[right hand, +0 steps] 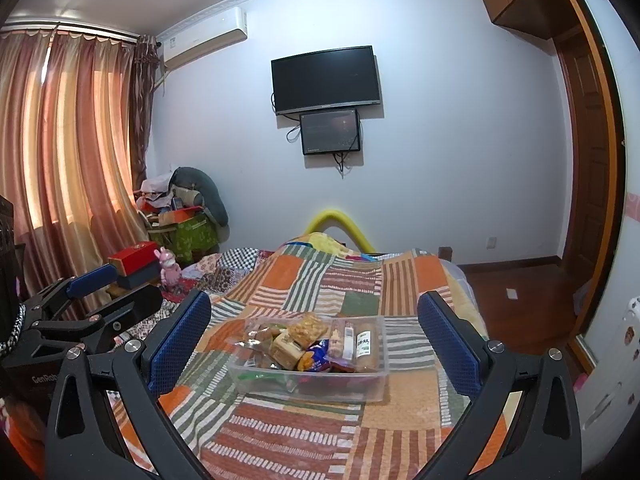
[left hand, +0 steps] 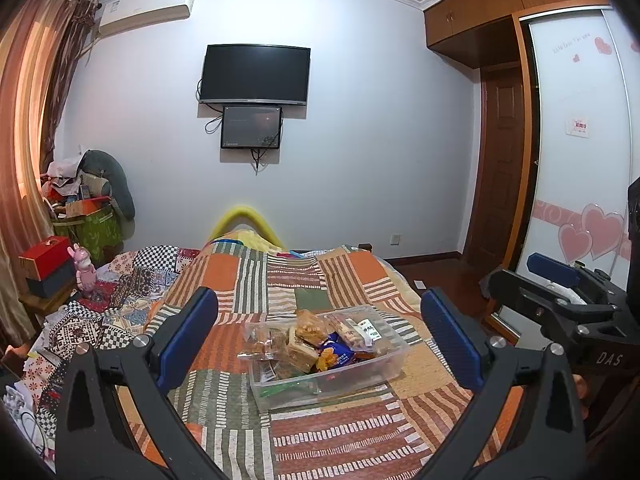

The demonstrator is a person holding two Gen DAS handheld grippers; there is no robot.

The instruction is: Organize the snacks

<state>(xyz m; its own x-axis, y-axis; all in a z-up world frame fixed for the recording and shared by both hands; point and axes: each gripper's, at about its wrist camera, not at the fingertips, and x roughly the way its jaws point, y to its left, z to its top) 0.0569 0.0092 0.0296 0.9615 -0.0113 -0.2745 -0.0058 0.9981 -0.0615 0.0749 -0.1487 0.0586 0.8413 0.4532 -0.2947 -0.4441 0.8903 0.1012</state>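
A clear plastic bin (left hand: 360,382) sits on the patchwork bedspread (left hand: 296,280), filled with several wrapped snacks (left hand: 308,340): tan biscuit packs, a blue packet and a long white-labelled bar. My left gripper (left hand: 320,332) is open and empty, held above the bed short of the bin. In the right wrist view the same bin (right hand: 312,384) and its snacks (right hand: 308,344) lie ahead. My right gripper (right hand: 314,336) is open and empty, also short of the bin. Each gripper shows at the other view's edge: the right one (left hand: 560,280), the left one (right hand: 108,288).
A rumpled checkered quilt (left hand: 120,280) covers the bed's left side. A small table with a red box (left hand: 46,254) and a pink toy (left hand: 84,266) stands by the curtain. Piled bags (right hand: 184,216) fill the corner. A wardrobe (left hand: 572,152) and wooden floor (right hand: 516,292) lie right.
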